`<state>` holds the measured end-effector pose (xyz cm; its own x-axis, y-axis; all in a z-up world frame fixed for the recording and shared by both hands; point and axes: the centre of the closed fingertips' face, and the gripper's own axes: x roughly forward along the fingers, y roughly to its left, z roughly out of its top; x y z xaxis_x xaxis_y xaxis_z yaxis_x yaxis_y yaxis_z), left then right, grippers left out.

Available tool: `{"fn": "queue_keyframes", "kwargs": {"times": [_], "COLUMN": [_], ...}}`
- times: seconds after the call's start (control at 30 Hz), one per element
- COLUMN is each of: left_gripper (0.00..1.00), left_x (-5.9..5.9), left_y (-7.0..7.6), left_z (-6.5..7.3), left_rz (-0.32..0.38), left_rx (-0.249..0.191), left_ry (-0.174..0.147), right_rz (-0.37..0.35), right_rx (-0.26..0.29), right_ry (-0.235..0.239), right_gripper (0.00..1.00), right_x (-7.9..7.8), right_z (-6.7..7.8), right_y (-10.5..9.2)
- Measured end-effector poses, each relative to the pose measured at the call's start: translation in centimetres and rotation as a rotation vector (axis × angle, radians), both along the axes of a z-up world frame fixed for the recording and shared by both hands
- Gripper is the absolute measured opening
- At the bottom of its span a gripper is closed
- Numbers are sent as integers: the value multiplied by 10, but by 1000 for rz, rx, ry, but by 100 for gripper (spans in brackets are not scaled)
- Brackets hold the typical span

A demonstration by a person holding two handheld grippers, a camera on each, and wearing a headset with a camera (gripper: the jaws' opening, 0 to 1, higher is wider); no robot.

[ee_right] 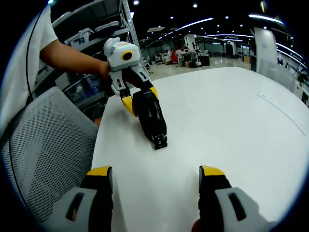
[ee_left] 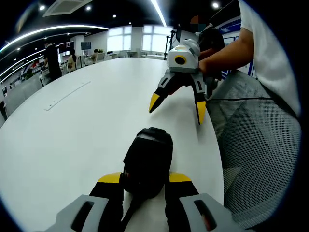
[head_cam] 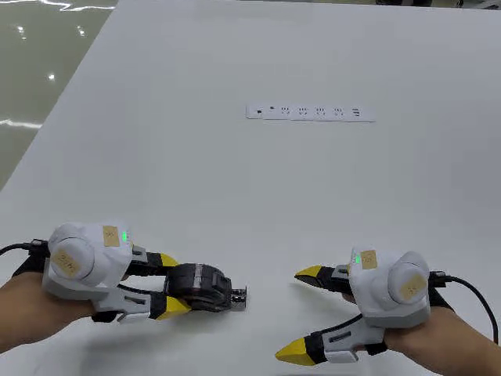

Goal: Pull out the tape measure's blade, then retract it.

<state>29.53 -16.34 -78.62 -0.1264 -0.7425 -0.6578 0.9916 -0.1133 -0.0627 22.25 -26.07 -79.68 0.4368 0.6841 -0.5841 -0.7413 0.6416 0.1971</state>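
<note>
- The left gripper's yellow-tipped fingers pinch the black tape measure from both sides. In the left gripper view the case fills the gap between them and juts forward past the tips.
- The right gripper's fingers are spread wide, with bare white table between them and nothing in their grasp.
- The tape measure lies on the table near its front edge, at the left in the head view, its long side flat on the surface.
- The right gripper view looks at the case's mouth end. The metal end hook sits right at the case, and no length of blade lies drawn out. The left gripper view sees only the case's rounded back, so the hook is hidden there.
- The head view shows both grippers facing each other, low on the table and well apart, the hook pointing toward the right one.
- The head view also shows a white power strip lying flat farther back on the table, well clear of both grippers.
- Both gripper views show a grey mesh chair at the table's edge and the person's white sleeve. They also show an open office hall with ceiling light strips.
</note>
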Motion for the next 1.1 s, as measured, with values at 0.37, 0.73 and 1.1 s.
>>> {"fn": "queue_keyframes", "kwargs": {"times": [0.37,0.73,1.1], "left_gripper": [30,30,30], "left_x": [0,0,0], "left_y": [0,1,1], "left_z": [-2,-2,-3], "left_rz": [-17,-17,-20], "left_rx": [17,19,21], "left_ry": [-10,-7,-8], "right_rz": [38,54,84], "right_rx": [14,17,22], "right_ry": [-61,-104,-114], "right_gripper": [56,43,33], "right_x": [16,35,41], "right_z": [0,-4,-11], "right_y": [17,33,41]}}
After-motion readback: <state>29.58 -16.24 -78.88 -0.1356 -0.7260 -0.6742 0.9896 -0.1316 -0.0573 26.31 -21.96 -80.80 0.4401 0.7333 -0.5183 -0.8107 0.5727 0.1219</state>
